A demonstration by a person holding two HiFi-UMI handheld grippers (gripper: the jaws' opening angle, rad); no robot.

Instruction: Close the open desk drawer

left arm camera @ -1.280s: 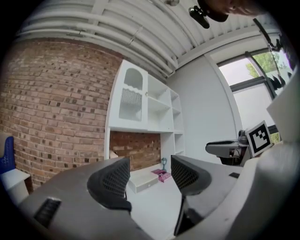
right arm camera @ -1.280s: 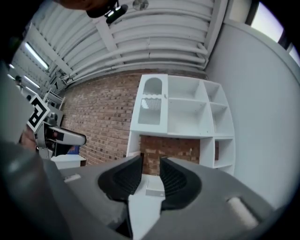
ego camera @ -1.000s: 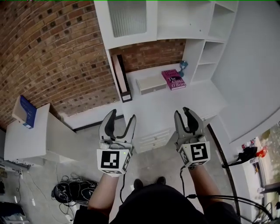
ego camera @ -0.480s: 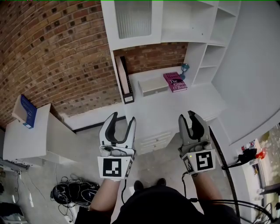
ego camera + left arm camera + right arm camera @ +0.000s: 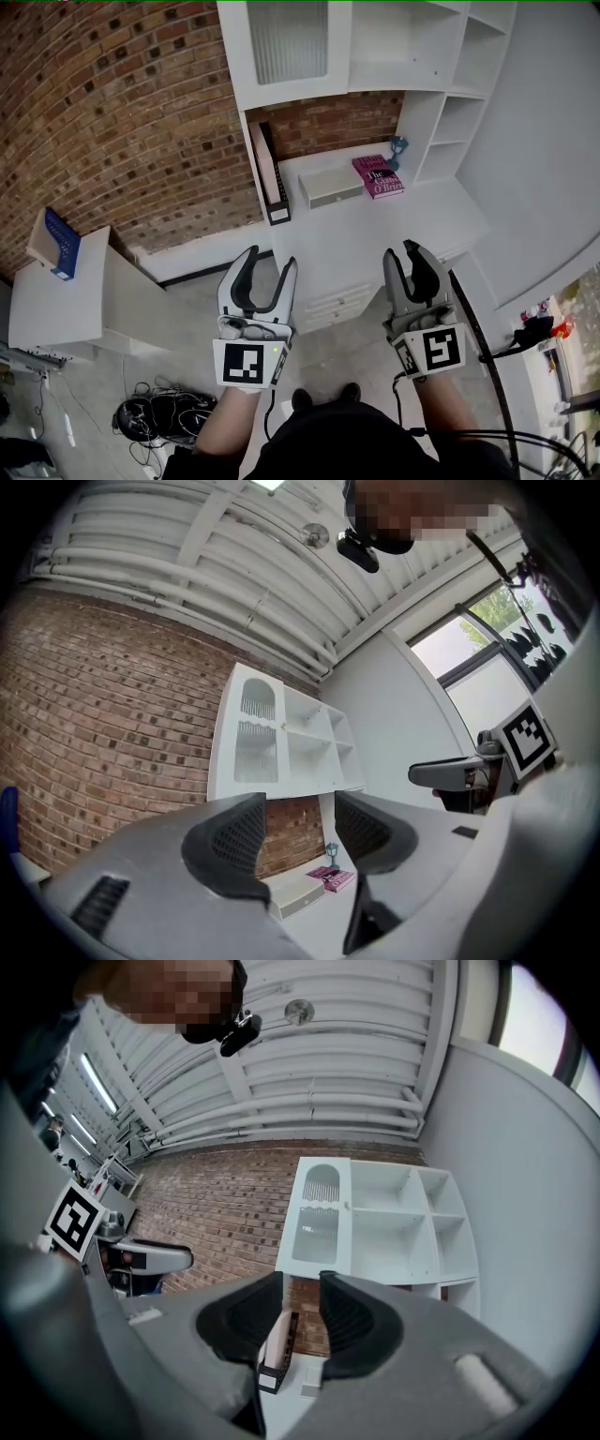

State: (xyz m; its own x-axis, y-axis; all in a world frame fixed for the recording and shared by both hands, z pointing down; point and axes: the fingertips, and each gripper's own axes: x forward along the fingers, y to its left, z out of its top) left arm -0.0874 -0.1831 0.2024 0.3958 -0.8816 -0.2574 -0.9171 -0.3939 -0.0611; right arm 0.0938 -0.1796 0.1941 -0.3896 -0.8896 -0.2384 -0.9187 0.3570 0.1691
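On the white desk (image 5: 375, 230) a black file holder (image 5: 272, 187) stands upright with a pale folder (image 5: 257, 159) in it. Just to its right are a small shut drawer box (image 5: 331, 187) and a pink book (image 5: 377, 175). The desk drawers (image 5: 339, 303) sit under the desk's front edge at lower centre, between the two grippers; whether one stands out cannot be told. The left gripper (image 5: 269, 262) has its fingers well apart on nothing, a little narrower than a second ago. The right gripper (image 5: 402, 251) shows a narrow gap, also empty. Both sit slightly lower in the frame than before. A brick wall (image 5: 122, 122) fills the upper left, with cables (image 5: 150, 412) on the floor.
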